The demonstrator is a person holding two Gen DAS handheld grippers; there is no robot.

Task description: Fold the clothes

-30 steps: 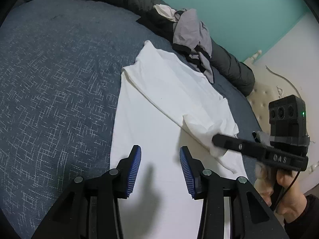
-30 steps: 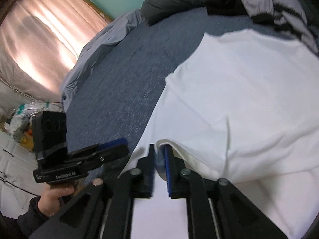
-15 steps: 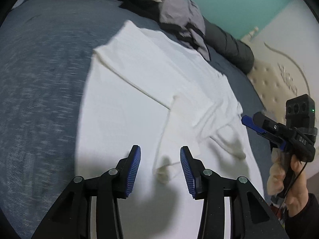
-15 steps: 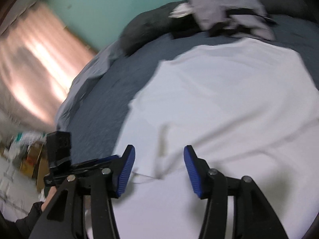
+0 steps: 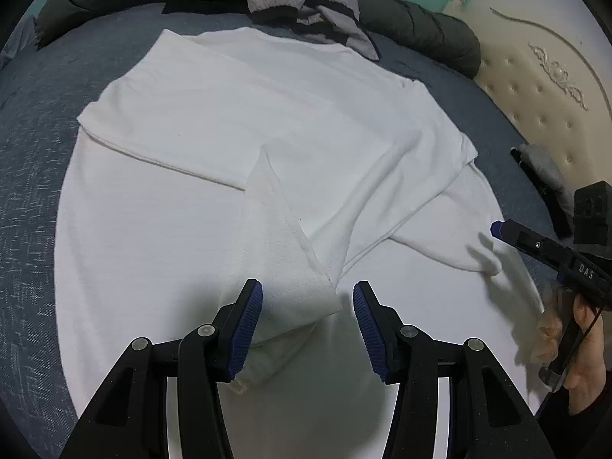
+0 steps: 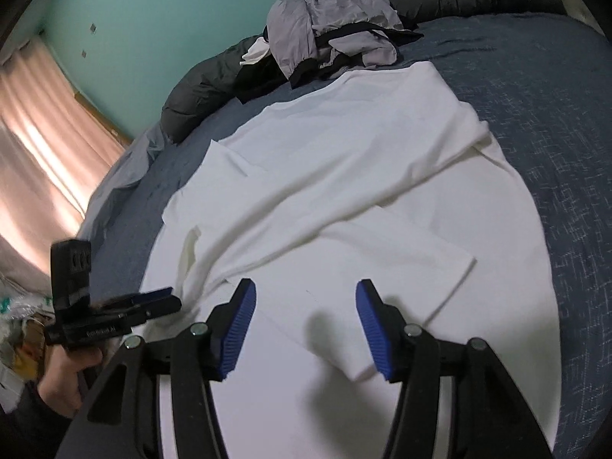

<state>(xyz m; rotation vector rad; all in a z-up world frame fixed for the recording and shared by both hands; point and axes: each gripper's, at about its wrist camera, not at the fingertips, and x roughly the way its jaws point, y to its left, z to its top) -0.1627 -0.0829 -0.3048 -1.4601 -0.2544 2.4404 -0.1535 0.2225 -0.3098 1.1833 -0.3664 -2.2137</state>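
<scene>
Left wrist: opening claw (image 5: 308, 319) over white shirt (image 5: 237, 122), folded sleeve (image 5: 283, 252) pointing clawward.

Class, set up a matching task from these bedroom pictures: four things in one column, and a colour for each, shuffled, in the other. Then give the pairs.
Things:
1. Shirt
2. Bedspread
3. Wall
4. Curtain

Colours:
A. Pink
B. White
C. Teal
D. Dark blue

Pairs: 1-B, 2-D, 3-C, 4-A
</scene>
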